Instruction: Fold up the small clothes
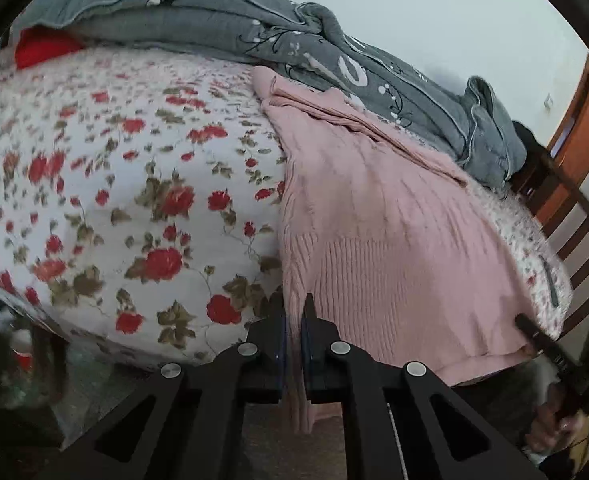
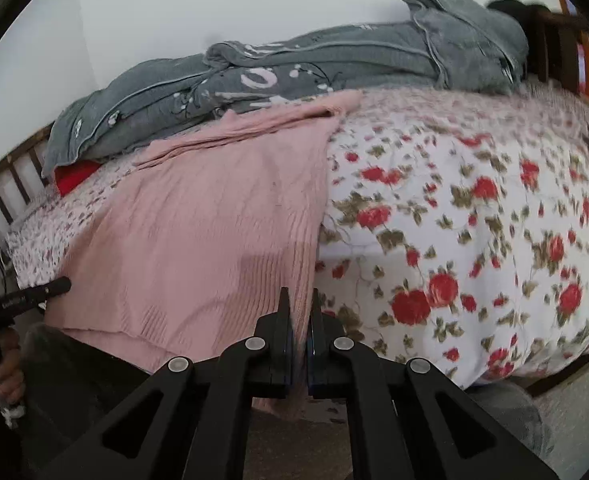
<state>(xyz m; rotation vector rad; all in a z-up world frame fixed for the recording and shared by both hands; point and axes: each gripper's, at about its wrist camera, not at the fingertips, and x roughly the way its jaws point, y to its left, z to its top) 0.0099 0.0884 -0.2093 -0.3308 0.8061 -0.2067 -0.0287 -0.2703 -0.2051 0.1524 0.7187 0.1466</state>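
On the floral bedsheet (image 1: 134,208), a pink knit sweater (image 1: 394,220) overhangs the bed's near edge. The left gripper (image 1: 293,312) and right gripper (image 2: 299,308) each pinch a hem corner. The loose knit could slip out if lifted unevenly.

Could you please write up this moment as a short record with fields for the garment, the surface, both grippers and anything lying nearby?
garment: pink sweater, knit, spread flat, hem at the bed's near edge
surface: floral bedspread
left gripper: shut on the sweater's hem corner
right gripper: shut on the opposite hem corner
nearby: grey quilt bunched along the wall behind the sweater; red item under its end
folds done: none visible
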